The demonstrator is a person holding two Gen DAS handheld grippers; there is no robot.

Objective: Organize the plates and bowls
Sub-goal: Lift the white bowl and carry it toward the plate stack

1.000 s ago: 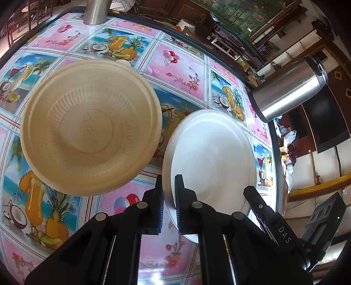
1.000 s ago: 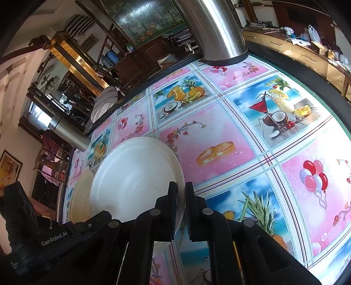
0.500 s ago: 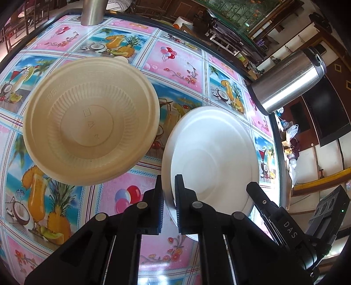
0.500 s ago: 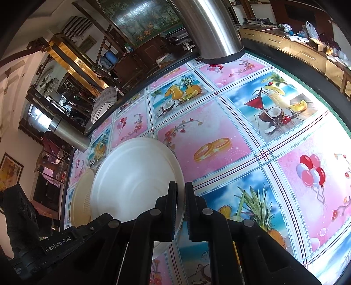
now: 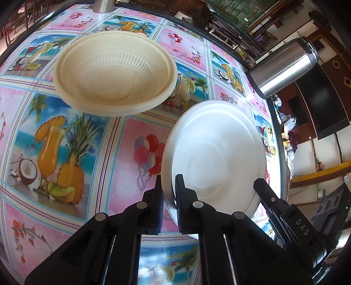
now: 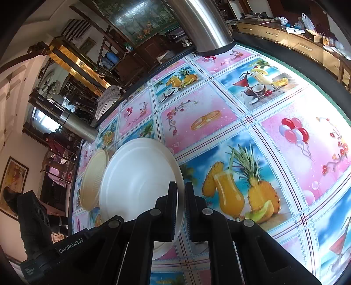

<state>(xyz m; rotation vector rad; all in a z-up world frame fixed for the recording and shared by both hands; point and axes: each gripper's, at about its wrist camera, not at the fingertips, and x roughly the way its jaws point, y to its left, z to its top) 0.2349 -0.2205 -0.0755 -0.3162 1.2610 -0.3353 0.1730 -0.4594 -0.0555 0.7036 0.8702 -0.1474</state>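
A white plate is held over the patterned tablecloth by both grippers. My left gripper is shut on its left rim. My right gripper is shut on the opposite rim of the plate, and one of its fingers shows at the plate's right edge in the left wrist view. A cream ribbed bowl sits on the table beyond and left of the plate, apart from it. In the right wrist view the bowl peeks out behind the plate.
A steel flask stands near the table's right edge, and another steel vessel at the far edge. In the right wrist view the large flask stands at the far rim. The dark table edge curves round to the right.
Both grippers have carried the plate across the table, away from the bowl. The bowl now lies farther up in the left wrist view. Both grips are unchanged.
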